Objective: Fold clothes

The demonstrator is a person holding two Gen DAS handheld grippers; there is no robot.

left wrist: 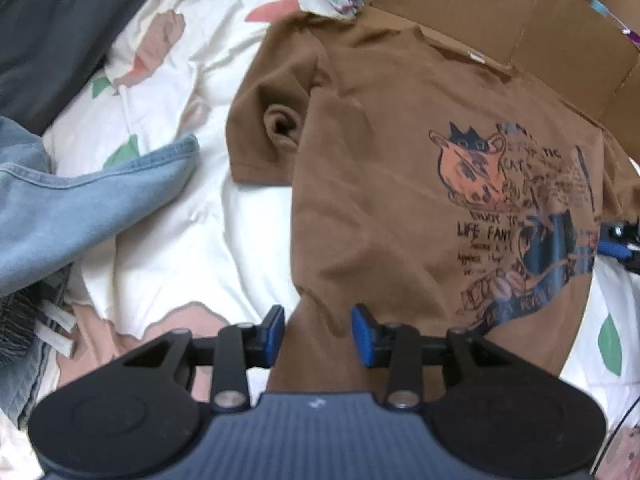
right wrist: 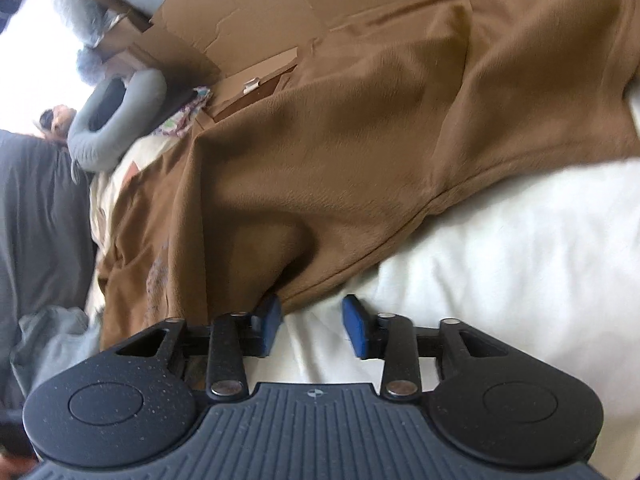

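Brown graphic T-shirt (left wrist: 400,168) spread on bed quilt (left wrist: 192,216), collar toward cardboard box (left wrist: 500,12). Left claw (left wrist: 318,334) clamps bunched hem; right claw (right wrist: 312,326) part-open, empty, at shirt edge. Step: laying flat. Next: regrip hem, fold.

On a bed: 1 brown T-shirt (left wrist: 400,184) with 1 printed picture (left wrist: 520,216) on it and 1 short sleeve (left wrist: 272,128) showing its open cuff. Beside it, 1 pair of blue jeans (left wrist: 80,208) and 1 dark grey cloth (left wrist: 56,36). Under them all, 1 white bedcover (left wrist: 192,224) with pink and green patches. Behind the shirt, 1 flattened cardboard box (left wrist: 480,8). In the right wrist view, 1 grey neck pillow (right wrist: 120,120) lies near the box. 2 grippers are in view, the left gripper (left wrist: 318,334) and the right gripper (right wrist: 312,326), each with 2 blue pads.
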